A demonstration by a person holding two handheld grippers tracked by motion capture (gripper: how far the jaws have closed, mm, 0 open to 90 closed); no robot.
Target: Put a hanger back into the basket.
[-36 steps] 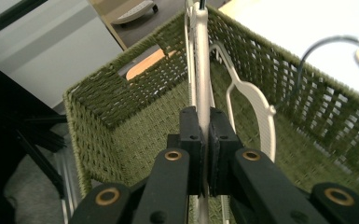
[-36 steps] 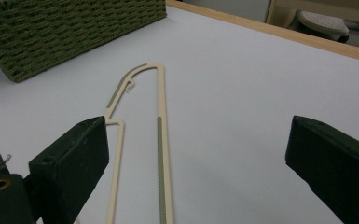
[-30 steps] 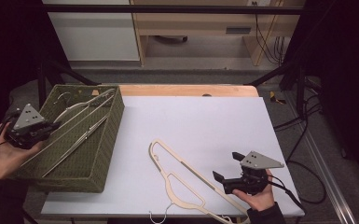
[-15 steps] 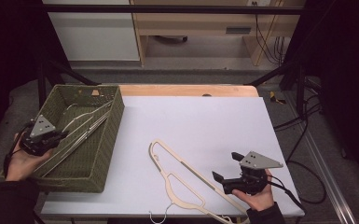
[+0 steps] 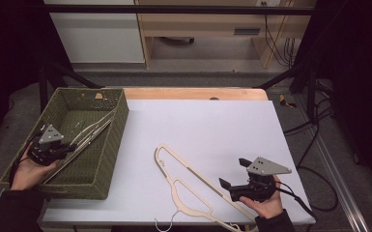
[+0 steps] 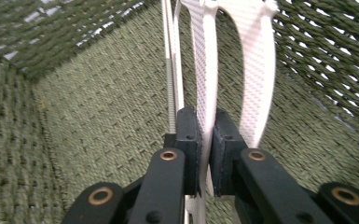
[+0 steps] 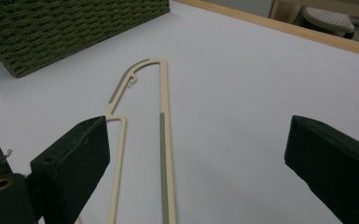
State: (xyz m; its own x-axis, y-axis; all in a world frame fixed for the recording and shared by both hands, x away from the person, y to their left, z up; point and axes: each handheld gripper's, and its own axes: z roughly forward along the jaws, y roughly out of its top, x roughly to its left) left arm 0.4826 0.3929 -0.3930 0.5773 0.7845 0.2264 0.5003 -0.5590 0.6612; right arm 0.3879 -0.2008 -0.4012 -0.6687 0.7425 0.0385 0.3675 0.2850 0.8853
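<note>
High view: the left tool [image 5: 60,151] sits low inside the green basket [image 5: 111,159], clamped on a white hanger [image 5: 89,133] whose long axis runs away toward the far corner. Left gripper view: its pads [image 6: 192,135] pinch the hanger's bar. Right gripper view: the right tool [image 7: 196,163] stands wide apart, empty, over a beige hanger [image 7: 164,140] lying lengthwise ahead on the worktop [image 7: 242,79].

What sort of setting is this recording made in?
Probably a lab or workshop set up for recording, not a home. A white table stands on a dark frame, loose cables hang by a plain wooden bench behind it, and the props are few: a green woven basket and a cream hanger.
</note>
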